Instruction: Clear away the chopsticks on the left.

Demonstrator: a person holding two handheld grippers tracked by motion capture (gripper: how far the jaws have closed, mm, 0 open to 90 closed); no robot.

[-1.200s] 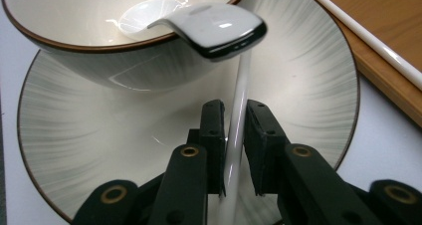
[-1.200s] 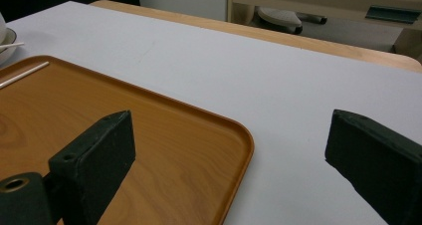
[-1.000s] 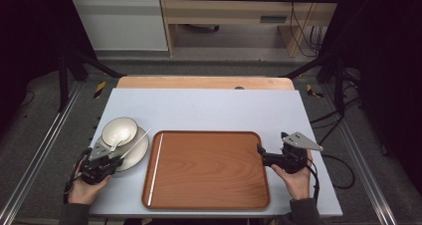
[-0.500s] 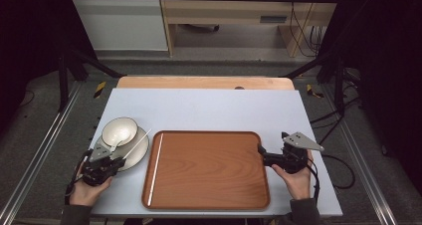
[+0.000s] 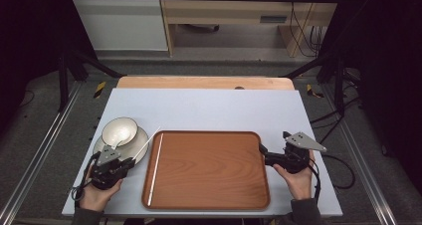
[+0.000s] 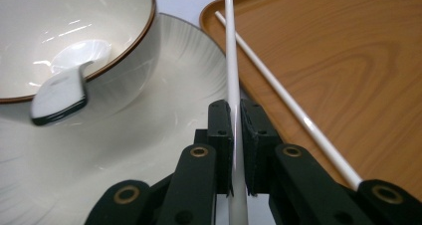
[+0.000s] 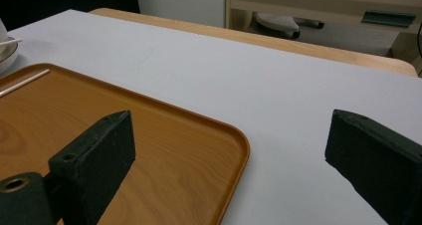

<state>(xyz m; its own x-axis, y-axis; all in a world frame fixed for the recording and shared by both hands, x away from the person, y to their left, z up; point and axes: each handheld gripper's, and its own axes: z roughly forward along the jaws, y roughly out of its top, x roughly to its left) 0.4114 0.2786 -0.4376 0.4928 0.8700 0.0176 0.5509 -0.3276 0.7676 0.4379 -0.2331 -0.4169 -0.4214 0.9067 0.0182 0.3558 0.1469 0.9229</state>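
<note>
Since the earlier frames, 1 white chopstick (image 5: 155, 169) has come to lie along the tray's left edge. Largest is the grey table (image 5: 209, 105), carrying a brown wooden tray (image 5: 209, 170). Left of it, a white plate (image 5: 141, 140) holds a bowl (image 5: 119, 130) with a spoon (image 6: 59, 93). The left gripper (image 5: 130, 160) is clamped on a 2nd chopstick (image 6: 232, 60) above the plate. The right gripper (image 5: 262, 150), jaws apart, sits at the tray's right corner. No readable writing.
</note>
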